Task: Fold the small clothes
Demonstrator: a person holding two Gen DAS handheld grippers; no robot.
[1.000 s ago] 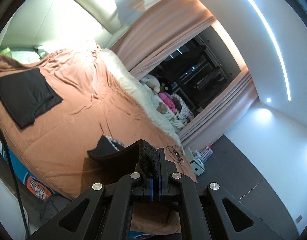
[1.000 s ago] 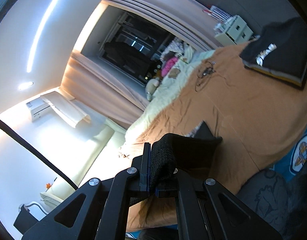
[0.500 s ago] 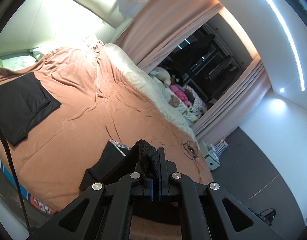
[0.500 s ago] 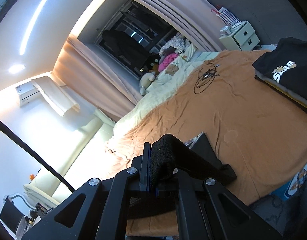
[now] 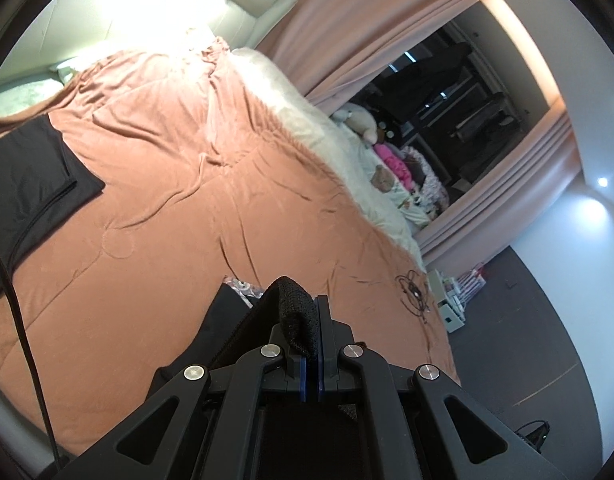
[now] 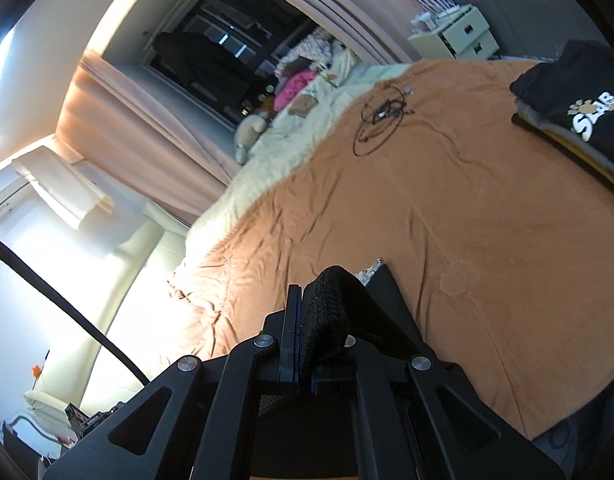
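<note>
A small black garment (image 5: 223, 320) with a ribbed knit edge hangs between both grippers over the near part of the rust-orange bedspread (image 5: 179, 184). My left gripper (image 5: 317, 312) is shut on its knit edge, which bunches up over the left finger. In the right wrist view my right gripper (image 6: 301, 304) is shut on the other end of that knit edge, and the black garment (image 6: 387, 312) trails down to the right onto the bedspread (image 6: 447, 208). A patterned lining peeks out at the garment's far corner.
A folded black garment (image 5: 27, 184) lies at the bed's left side. A black top with a white printed logo (image 6: 583, 120) lies on a pile at the right. A coiled black cable (image 6: 381, 120) rests on the bedspread. A cream blanket (image 5: 307, 128) and plush toys line the far side.
Both grippers have swung forward over the bed with the black garment still pinched. The bedspread now fills more of each view, and the garment has spread lower toward it.
</note>
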